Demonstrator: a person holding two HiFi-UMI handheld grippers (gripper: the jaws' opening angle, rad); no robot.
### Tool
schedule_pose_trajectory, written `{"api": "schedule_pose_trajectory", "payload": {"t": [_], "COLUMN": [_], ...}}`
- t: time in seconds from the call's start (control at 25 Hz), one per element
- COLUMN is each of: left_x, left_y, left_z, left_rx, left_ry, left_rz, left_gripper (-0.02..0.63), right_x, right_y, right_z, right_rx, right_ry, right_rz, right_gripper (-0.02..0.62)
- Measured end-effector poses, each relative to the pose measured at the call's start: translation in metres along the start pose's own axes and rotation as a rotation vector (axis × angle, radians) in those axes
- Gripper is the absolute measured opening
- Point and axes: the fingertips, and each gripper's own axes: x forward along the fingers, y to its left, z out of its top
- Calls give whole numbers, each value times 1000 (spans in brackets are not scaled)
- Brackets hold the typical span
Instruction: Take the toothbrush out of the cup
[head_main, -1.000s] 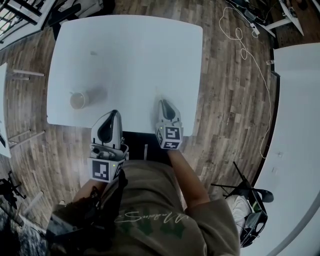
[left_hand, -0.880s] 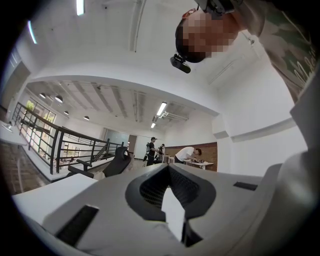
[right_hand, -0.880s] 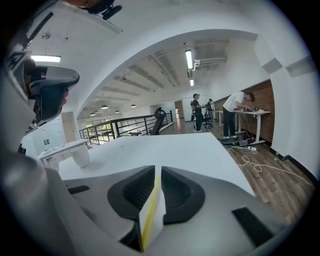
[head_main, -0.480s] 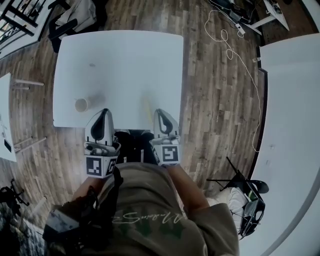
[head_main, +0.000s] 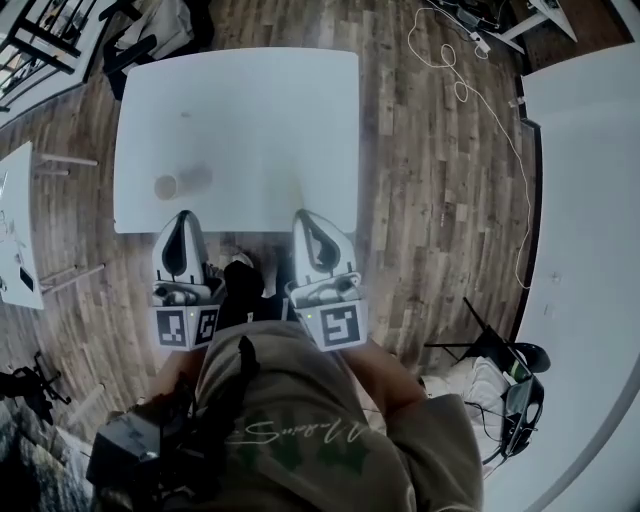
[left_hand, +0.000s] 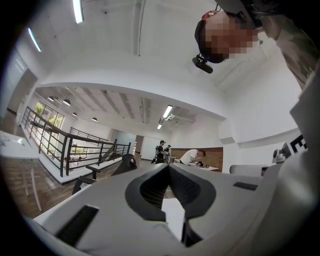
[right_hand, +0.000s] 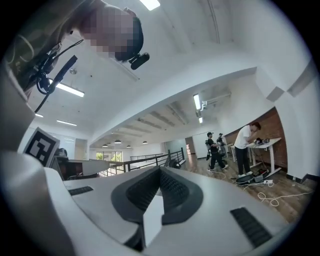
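A small tan cup (head_main: 165, 186) stands near the left front of the white table (head_main: 260, 110) in the head view. The toothbrush is too small to make out. My left gripper (head_main: 183, 220) and right gripper (head_main: 304, 218) are held side by side, high above the table's near edge and close to the person's chest. Both are shut with nothing between the jaws. In the left gripper view the left gripper (left_hand: 168, 166) points level across a large room. So does the right gripper (right_hand: 160, 169) in its own view. Neither gripper view shows the cup or table.
Wood floor surrounds the table. A white cable (head_main: 500, 130) trails over the floor at right, beside another white table (head_main: 590, 200). A black chair (head_main: 505, 360) stands at lower right. Railings (left_hand: 65, 150) and people at desks (right_hand: 247, 145) show far off.
Both grippers have risen from the table's front edge toward the chest, the right one more. The table and cup now look smaller and farther below.
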Motion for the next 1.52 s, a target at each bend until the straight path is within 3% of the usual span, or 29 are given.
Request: {"api": "schedule_pose_trajectory", "payload": {"t": [0.2,0.36,0.52,0.8,1.04,1.24,1.52], "left_x": [-52,-82,-122,-198,-261,-294,-335], "left_y": [11,27,45,82,93,97,92], "left_z": [7,14,23,25,28,43,73], "left_rx": [0,-70,-11,-17,2,15,24], "left_ry": [6,20,-11,-49,-36,-34,-60], "left_rz": [-17,-75,-126,-114,-162,-176,-158], "left_gripper": [12,11,11,11,12,12,12], "right_x": [-19,-34,-52,-80,-106,-131,-162], "right_y": [40,83,134,222,287,320,357], "right_z": [4,6,-2,-22,-26,-21,10], "right_rx": [27,15,32,-27,12,14,-40], "right_ry": [-17,-35,-16,-4,-41,-21,-30], "right_rz": [-16,-27,-36,-20,-75,-88,-11], "right_gripper": [-17,-11,-11,-11,-11,-11,-11]}}
